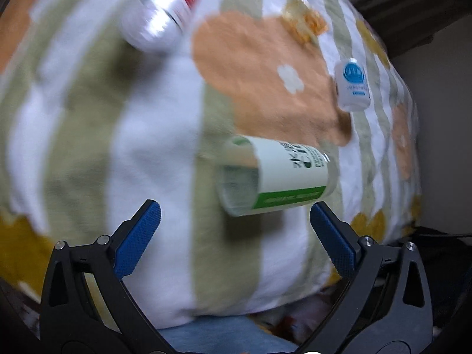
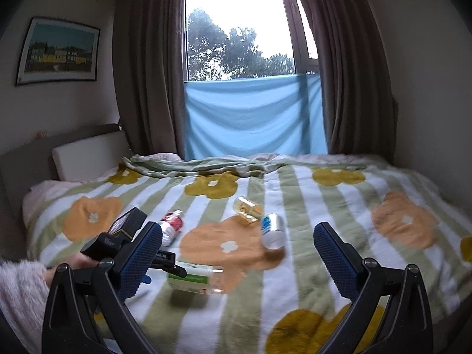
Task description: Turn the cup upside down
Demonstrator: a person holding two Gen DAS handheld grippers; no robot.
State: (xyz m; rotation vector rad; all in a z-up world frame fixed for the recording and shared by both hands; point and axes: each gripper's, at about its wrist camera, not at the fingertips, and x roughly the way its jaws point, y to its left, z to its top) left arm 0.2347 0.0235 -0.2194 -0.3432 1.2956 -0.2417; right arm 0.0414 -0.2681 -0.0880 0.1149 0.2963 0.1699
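Cup (image 1: 277, 174) lying on its side on the flowered blanket (image 1: 153, 153), just ahead of the left tool (image 1: 235, 215), whose blue pads gape wide, gripping nothing. Beyond it: a red-labelled can (image 1: 162, 14), a blue-labelled bottle (image 1: 353, 85), a gold piece (image 1: 301, 20). Right tool (image 2: 237, 244) spread wide too, well back.

Lying on a flower-patterned striped blanket (image 2: 295, 194): clear green-labelled plastic cup (image 2: 194, 278) nearest, on its side; beyond it, left to right, red-labelled silver can (image 2: 171, 227), gold-coloured cap (image 2: 247, 209), blue-labelled white bottle (image 2: 273, 230).
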